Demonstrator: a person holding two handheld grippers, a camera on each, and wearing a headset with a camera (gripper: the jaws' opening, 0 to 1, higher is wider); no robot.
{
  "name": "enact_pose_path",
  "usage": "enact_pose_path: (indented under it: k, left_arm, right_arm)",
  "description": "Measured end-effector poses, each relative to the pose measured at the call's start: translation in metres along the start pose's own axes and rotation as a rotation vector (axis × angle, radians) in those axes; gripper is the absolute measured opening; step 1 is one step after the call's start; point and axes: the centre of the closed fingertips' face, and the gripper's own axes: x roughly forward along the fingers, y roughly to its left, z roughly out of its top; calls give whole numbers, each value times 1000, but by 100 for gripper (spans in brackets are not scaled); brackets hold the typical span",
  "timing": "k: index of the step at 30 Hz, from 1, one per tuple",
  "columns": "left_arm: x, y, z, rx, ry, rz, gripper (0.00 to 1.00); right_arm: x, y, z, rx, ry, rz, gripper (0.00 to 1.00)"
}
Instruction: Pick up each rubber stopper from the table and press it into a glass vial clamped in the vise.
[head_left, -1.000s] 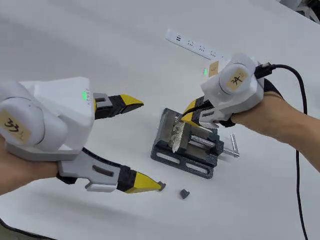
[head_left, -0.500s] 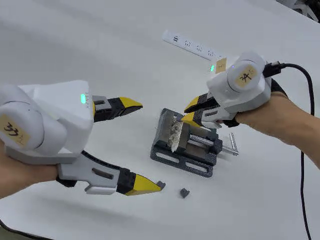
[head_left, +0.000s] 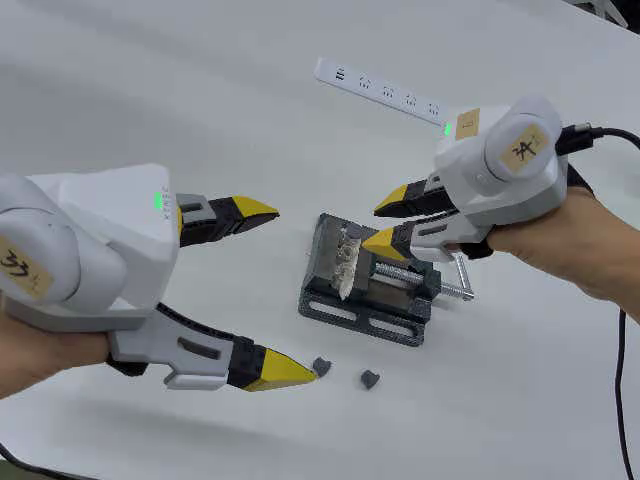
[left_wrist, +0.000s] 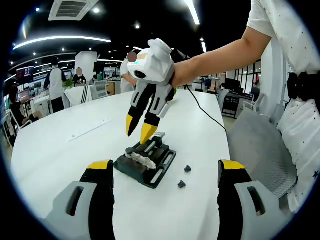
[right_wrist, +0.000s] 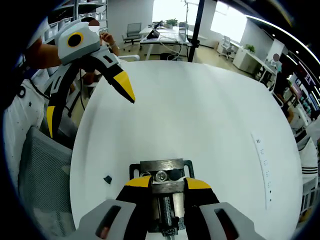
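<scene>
In the head view the left gripper (head_left: 268, 290) takes up the left of the frame. Its jaws are spread wide with nothing between them. Its lower yellow tip sits just beside a rubber stopper (head_left: 322, 367) at lower centre; whether they touch I cannot tell. A second stopper (head_left: 370, 379) lies a little to the right of the first, both of them on the white table (head_left: 200, 80). The vise (head_left: 340, 308) sits at the centre, with the glass vials (head_left: 348, 262) in a row between its cheeks. The right gripper (head_left: 380, 225) comes in from the right with its jaws a little apart and empty, its tips over the upper right part of the vise. A power strip (head_left: 385, 90) lies at upper centre.

In the left gripper view, that gripper's own jaws rise far apart at the bottom corners. The vise (left_wrist: 155, 169) lies between them at centre, with both stoppers on the table just to its right. The right gripper (left_wrist: 138, 131) hangs tips-down over the vise, its jaws parted and holding nothing.

In the right gripper view, its own jaws rise at bottom centre with a gap between them, on either side of the vise (right_wrist: 160, 166). The vial mouths show between the yellow tips. One stopper lies at lower left, and the left gripper (right_wrist: 89, 106) is at upper left, wide open.
</scene>
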Motion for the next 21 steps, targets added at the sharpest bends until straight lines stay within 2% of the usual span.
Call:
enact_pose_path:
  k: [9,21]
  left_arm:
    - [-1,-2,-3,20,27,-15,83]
    - [3,-8,-9,61,83,-47,82]
  right_arm:
    - [-13,9,-4,27,-43,-14,28]
    - [-26,27,-20,72,-98,-29,39]
